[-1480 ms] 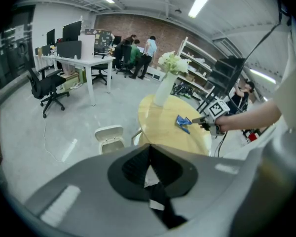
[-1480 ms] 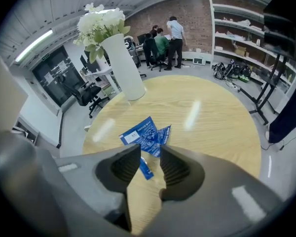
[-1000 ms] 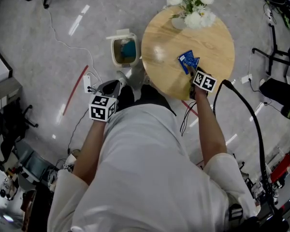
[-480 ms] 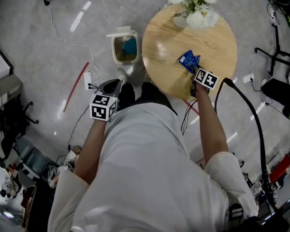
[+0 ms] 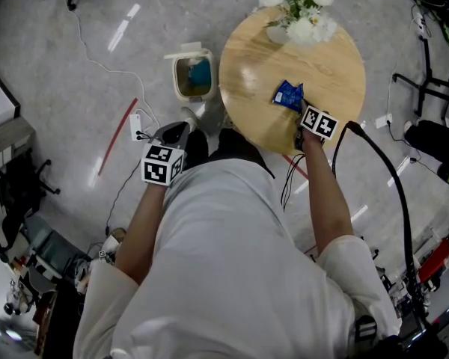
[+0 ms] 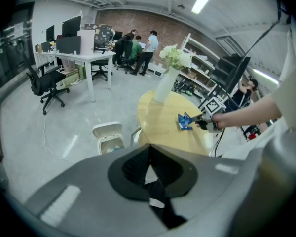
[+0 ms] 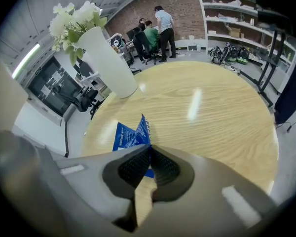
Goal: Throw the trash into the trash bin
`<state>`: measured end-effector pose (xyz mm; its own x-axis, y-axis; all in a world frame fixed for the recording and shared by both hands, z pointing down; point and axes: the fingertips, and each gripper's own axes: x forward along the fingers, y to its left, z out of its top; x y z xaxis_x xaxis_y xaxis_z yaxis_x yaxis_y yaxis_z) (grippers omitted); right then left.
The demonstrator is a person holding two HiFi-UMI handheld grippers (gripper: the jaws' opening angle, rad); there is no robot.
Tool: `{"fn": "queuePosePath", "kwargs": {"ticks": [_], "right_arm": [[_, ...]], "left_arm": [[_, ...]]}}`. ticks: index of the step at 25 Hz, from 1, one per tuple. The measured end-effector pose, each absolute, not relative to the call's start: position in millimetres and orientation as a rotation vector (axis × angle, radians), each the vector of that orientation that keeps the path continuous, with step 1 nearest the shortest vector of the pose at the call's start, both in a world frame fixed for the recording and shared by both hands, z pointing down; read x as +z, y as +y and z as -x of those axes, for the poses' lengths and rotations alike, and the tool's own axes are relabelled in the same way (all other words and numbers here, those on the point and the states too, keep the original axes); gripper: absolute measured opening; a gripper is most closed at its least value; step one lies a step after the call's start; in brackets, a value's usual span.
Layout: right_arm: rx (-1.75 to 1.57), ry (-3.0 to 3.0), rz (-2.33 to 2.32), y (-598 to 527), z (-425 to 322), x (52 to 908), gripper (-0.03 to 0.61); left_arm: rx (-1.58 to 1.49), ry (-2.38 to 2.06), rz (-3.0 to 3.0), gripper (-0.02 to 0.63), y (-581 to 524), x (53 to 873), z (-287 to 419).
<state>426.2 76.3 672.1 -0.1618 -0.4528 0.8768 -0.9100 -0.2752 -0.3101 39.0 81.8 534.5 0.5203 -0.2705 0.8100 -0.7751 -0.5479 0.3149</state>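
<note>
A blue snack wrapper lies on the round wooden table. My right gripper has just been closing on the wrapper's near edge. In the right gripper view the pads meet on the blue wrapper, which stands up crumpled ahead of the right gripper. The white trash bin stands open on the floor left of the table, with something blue inside. My left gripper hangs over the floor near the bin, shut and holding nothing. The left gripper view also shows the bin and the wrapper.
A white vase of white flowers stands at the table's far edge, and it shows in the right gripper view as the vase beyond the wrapper. Cables and a red line run across the grey floor. Desks, chairs and several people are further back.
The right gripper's jaws have closed on the wrapper, which has bunched up and shifted slightly. The left gripper has stayed where it was.
</note>
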Motion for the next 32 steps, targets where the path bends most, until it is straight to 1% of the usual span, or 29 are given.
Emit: {"fn": "queuePosePath", "kwargs": {"ticks": [14,32], "right_arm": [[1.365,-1.617,-1.687,71,-395,637,0.006],[1.297,-1.715,-1.563,75,-302,608,0.006]], "left_arm": [[0.908,-0.865,-2.123,0.003,76,523,-18],[0.79,-0.978,-2.12,0.004,84,508,45]]}}
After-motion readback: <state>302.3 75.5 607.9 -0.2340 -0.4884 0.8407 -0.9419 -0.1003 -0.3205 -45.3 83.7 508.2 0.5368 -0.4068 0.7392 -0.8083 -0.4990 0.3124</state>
